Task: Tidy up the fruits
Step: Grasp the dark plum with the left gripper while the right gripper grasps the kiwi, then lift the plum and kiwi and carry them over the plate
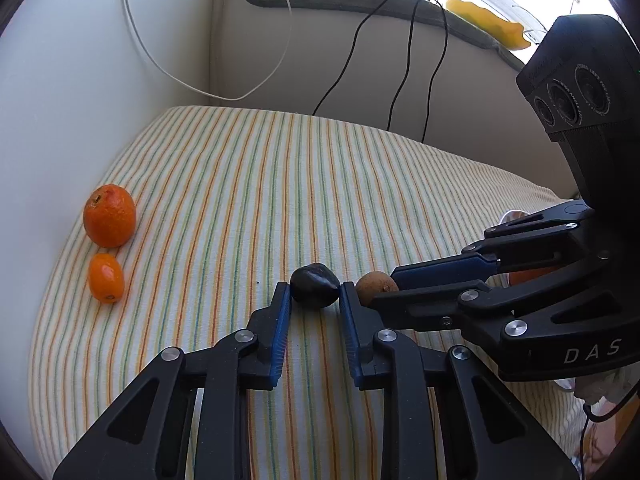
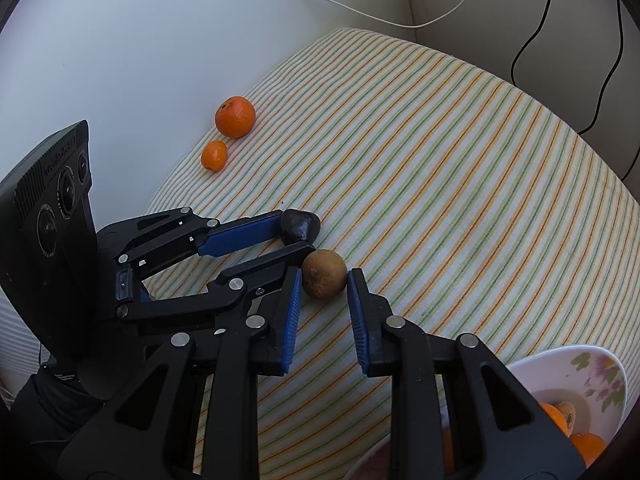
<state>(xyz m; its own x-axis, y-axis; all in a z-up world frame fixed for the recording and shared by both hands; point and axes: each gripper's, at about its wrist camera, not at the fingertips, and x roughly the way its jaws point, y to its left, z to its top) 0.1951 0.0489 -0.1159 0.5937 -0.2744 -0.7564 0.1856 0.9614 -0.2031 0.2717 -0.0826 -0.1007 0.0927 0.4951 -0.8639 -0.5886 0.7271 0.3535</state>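
A dark, nearly black fruit (image 1: 315,285) lies on the striped cloth (image 1: 280,184), and my left gripper (image 1: 314,292) is shut on it, blue pads touching both sides. Just to its right a round brown fruit (image 2: 323,274) sits between the pads of my right gripper (image 2: 324,280), which is shut on it. In the right wrist view the left gripper (image 2: 298,230) holds the dark fruit (image 2: 300,224) right beside the brown one. In the left wrist view the right gripper (image 1: 382,286) half hides the brown fruit (image 1: 372,282).
A large orange (image 1: 109,216) and a small orange (image 1: 106,277) rest near the cloth's left edge, by the pale wall. A white flowered bowl (image 2: 600,364) with orange fruit in it stands at the lower right. Black cables (image 1: 408,68) and a white cable hang behind.
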